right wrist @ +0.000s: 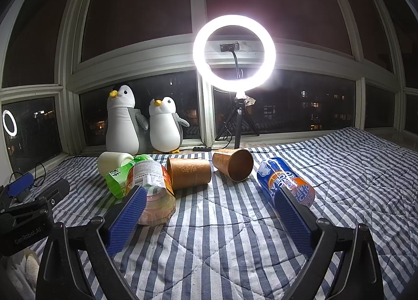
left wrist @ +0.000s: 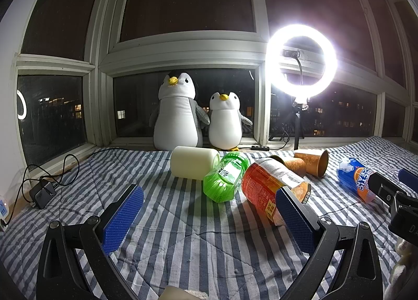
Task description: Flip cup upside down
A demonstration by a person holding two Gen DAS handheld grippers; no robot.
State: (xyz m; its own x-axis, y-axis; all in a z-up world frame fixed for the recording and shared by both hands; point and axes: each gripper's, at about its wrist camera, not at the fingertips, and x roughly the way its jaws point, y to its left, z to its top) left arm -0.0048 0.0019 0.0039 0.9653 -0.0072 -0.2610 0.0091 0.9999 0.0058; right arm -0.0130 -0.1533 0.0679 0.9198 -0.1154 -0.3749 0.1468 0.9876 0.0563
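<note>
Both cups (right wrist: 188, 173) (right wrist: 233, 164) are lying sideways on the bed (right wrist: 222, 234), untouched; both grippers (left wrist: 209, 221) (right wrist: 209, 221) are hovering, jaws wide.

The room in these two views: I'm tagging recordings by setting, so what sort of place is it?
Most likely a home bedroom with a bay window at night. A striped quilt covers a bed-like surface, two plush penguins sit on the windowsill, and lit apartment blocks show outside. A ring light on a tripod suggests a filming setup.

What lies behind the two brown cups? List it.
Behind the two brown cups the striped quilt runs to the window sill, where the ring light tripod stands with a black cable. The nearer cup's base is hidden.
</note>
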